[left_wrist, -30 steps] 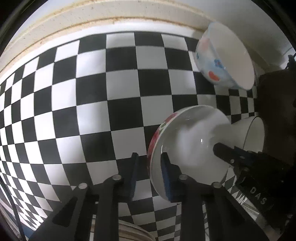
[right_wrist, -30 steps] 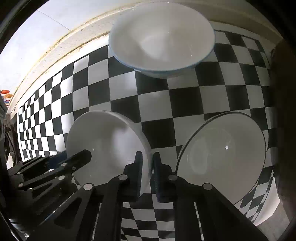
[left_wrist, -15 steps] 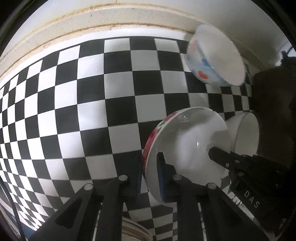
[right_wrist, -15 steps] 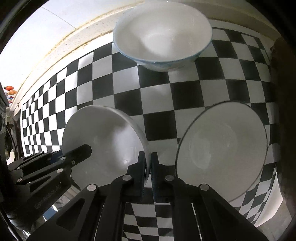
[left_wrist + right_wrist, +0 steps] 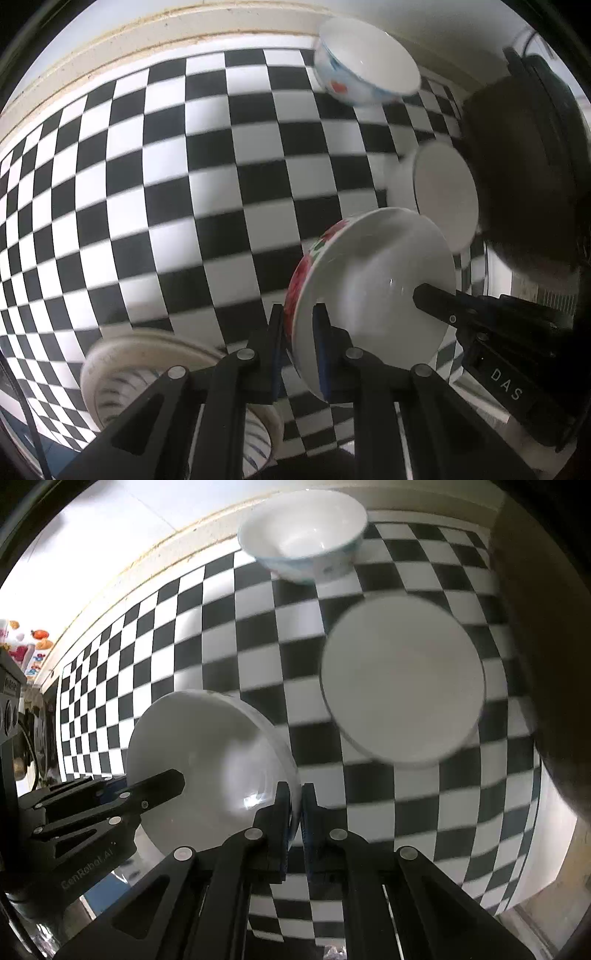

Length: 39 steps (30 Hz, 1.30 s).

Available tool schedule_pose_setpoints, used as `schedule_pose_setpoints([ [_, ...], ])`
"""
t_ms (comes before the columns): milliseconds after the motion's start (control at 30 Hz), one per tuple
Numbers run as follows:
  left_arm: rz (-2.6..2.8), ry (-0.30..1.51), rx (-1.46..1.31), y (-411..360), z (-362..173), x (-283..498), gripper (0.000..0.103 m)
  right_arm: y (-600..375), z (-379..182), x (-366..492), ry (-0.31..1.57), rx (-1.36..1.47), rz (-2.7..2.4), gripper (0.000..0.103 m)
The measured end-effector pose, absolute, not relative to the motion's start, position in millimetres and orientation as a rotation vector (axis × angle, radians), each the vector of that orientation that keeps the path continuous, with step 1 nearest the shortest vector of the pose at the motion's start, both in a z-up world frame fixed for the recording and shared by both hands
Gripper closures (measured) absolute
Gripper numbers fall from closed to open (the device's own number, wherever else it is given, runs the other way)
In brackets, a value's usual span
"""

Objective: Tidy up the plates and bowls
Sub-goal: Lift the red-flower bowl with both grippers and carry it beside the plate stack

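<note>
Grippers: two, both angled steeply down over the checkered cloth (image 5: 207,192)
Left gripper (image 5: 298,343): clenched on the near rim of the floral bowl (image 5: 373,291), one finger outside the wall, one inside
Right gripper (image 5: 295,814): clenched on the opposite rim of the same bowl (image 5: 207,760), pads nearly meeting across the thin edge
Floral bowl: one, tilted, held off the cloth between the two grippers; red and green pattern seen on the outer wall from the left wrist only
Other bowls: three counted
Bowl at the far edge: one (image 5: 365,66), white with red and blue marks, standing beside the cream border (image 5: 147,37)
Plain white bowl (image 5: 402,679): one, resting on the cloth right of the held bowl; blurred, rim detail could not be read
Striped bowl (image 5: 122,376): one, bottom left in the left wrist view, partly hidden behind the left gripper's fingers
Dark mass (image 5: 528,166): right edge, cut off by the lens rim, nature could not be determined
</note>
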<state>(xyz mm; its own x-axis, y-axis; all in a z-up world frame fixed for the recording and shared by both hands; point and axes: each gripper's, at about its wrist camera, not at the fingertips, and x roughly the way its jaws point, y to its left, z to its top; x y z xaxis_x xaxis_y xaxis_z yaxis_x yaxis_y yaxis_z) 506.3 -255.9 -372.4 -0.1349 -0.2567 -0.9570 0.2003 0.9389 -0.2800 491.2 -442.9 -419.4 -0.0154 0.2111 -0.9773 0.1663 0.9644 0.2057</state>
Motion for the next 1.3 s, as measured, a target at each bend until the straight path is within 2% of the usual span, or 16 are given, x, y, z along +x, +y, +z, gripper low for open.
schedule_pose_setpoints([
  [667, -0.451, 1.777, 0.068, -284.1, -414.9, 431.2, 0.09, -444.5, -455.4, 379.8, 1.685, 0.329, 0.025, 0.096],
  [1300, -0.442, 1.804, 0.132, -303.8, -436.0, 417.4, 0.09, -435.2, -471.6, 369.0, 1.704, 0.354, 0.017, 0.096],
])
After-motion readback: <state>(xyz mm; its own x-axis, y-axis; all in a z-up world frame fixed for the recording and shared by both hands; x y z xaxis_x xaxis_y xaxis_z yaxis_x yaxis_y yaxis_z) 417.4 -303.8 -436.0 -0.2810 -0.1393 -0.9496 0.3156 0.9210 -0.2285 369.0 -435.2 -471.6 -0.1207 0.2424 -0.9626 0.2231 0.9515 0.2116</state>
